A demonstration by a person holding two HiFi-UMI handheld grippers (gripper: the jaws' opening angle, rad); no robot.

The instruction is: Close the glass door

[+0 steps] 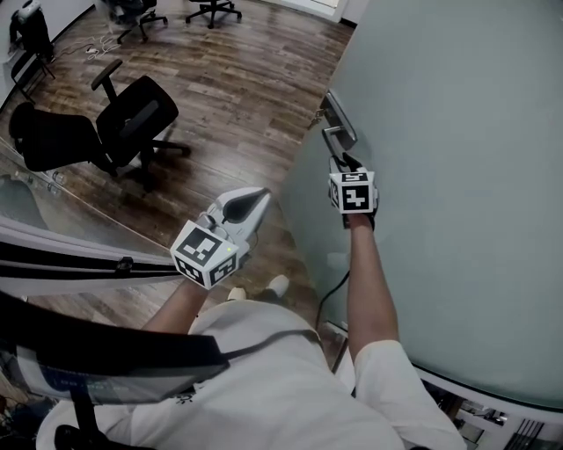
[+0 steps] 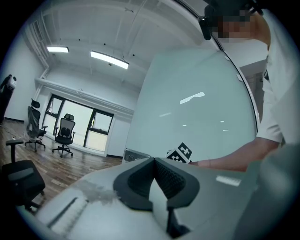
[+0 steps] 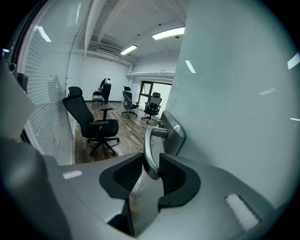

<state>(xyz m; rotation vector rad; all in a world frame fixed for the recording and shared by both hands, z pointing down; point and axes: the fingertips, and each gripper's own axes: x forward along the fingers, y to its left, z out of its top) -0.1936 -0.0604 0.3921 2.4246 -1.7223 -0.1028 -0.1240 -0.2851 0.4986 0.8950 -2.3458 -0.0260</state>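
Observation:
The frosted glass door [image 1: 457,176] fills the right side of the head view and stands ajar over the wood floor. Its metal lever handle [image 1: 337,134] sits at the door's edge. My right gripper [image 1: 345,163] reaches up to it; in the right gripper view the handle [image 3: 149,150] runs down between the two dark pads, which press on it from both sides, so that gripper [image 3: 151,171] is shut on it. My left gripper [image 1: 262,195] hangs in the air left of the door, pointing level, shut [image 2: 153,161] with nothing in it. The door [image 2: 197,108] rises just ahead of it.
A black office chair [image 1: 123,123] stands on the wood floor [image 1: 246,79] to the left of the door opening. A fixed glass partition [image 1: 53,202] with a dark rail runs along the lower left. More chairs [image 1: 132,13] stand at the far end.

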